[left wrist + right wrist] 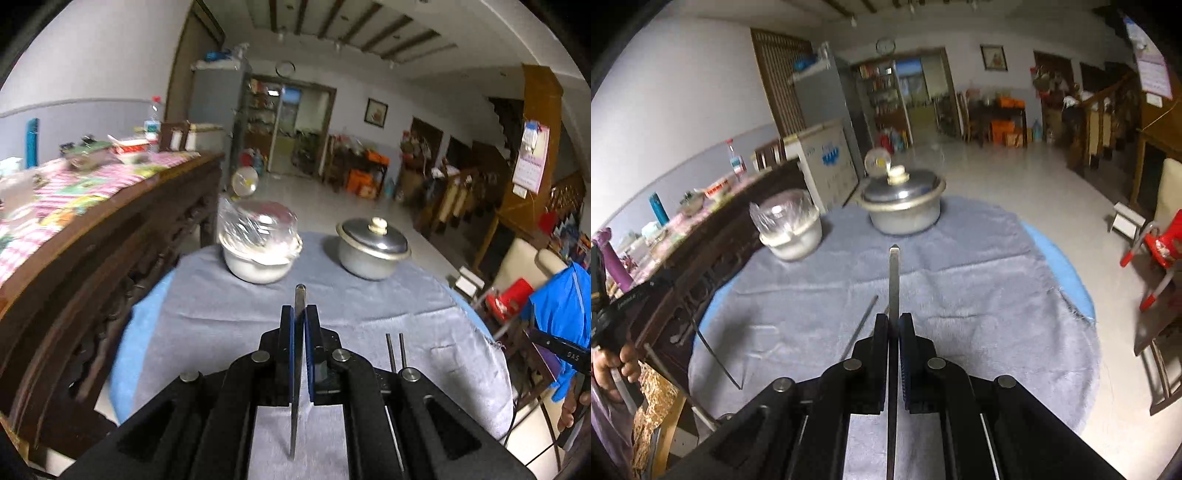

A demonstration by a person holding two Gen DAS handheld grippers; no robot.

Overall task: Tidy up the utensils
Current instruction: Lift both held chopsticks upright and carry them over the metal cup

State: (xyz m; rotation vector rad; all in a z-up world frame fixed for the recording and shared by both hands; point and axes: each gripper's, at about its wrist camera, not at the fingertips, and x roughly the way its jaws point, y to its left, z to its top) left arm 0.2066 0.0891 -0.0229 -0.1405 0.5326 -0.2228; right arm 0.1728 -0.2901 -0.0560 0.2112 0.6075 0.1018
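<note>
Left gripper (300,314) angled downward over the grey cloth (229,306), jaws clamped on a flat metal utensil handle (300,295) pointing to 12 o'clock; right gripper (894,319) likewise tilted down, jaws clamped on a second metal utensil handle (894,273); lidded pot (903,206) at 12 o'clock, plastic-covered pot (790,229) at 10 o'clock; metal chopsticks (395,350) lie just right of the left gripper.

The left hand-held gripper (300,314) clamps a flat metal utensil (298,299) above the cloth-covered tabletop (207,295), two pots (373,245) beyond.
</note>
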